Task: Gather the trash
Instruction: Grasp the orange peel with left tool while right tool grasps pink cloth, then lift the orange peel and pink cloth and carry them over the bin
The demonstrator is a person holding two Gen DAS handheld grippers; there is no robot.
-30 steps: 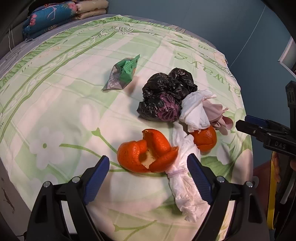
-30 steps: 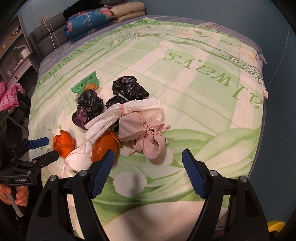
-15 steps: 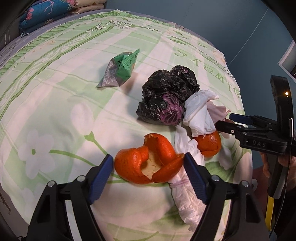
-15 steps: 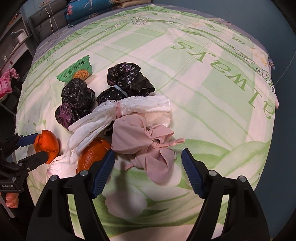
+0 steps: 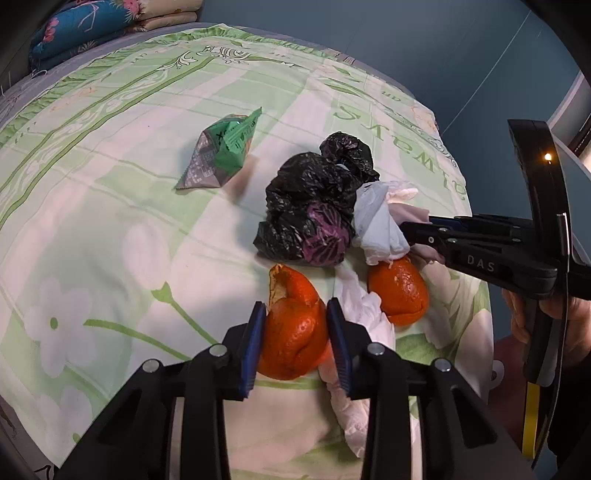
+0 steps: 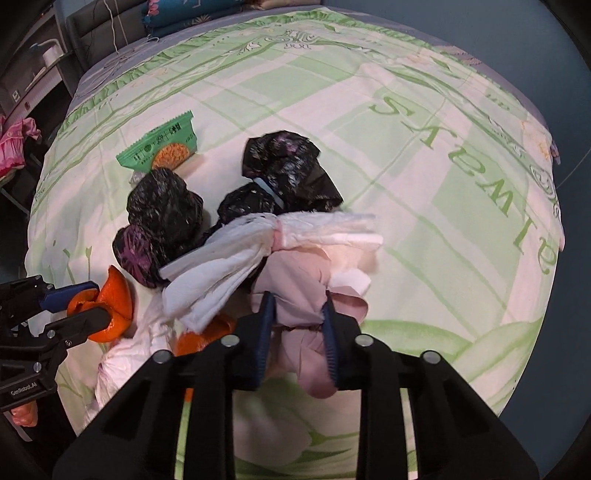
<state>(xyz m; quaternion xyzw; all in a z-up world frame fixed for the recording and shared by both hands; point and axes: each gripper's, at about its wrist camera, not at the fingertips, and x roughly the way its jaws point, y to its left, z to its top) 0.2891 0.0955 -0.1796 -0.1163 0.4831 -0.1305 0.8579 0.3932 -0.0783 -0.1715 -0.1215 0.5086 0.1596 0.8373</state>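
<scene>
Orange peel [image 5: 293,332] sits clamped between the blue pads of my left gripper [image 5: 295,343]; one second ago those jaws stood wide apart on either side of it, and they have just been closing until both pads press its sides, folding the peel narrower and taller than it lay before. My right gripper [image 6: 298,334] shows the same change: its jaws, spread over the bedsheet [image 6: 424,258] a second ago, have just been closing and now pinch the pink knotted cloth [image 6: 299,291], whose lower fold hangs out below the pads. In the left wrist view, the right gripper reaches in from the right edge, further into the pile than half a second ago, with a person's hand [image 5: 546,317] on its handle. The rest of the trash lies where it lay before, near the front edge of the green-and-white sheet: the black plastic bags [image 5: 314,206] bunched at the centre, the white tied bag [image 6: 236,258] draped across them and touching the pink cloth, a second orange peel [image 5: 400,291] just beside the white bag, and the green snack wrapper [image 5: 221,151] apart from the pile on its far side. Folded bedding [image 5: 92,22] is stacked at the far end of the bed.
</scene>
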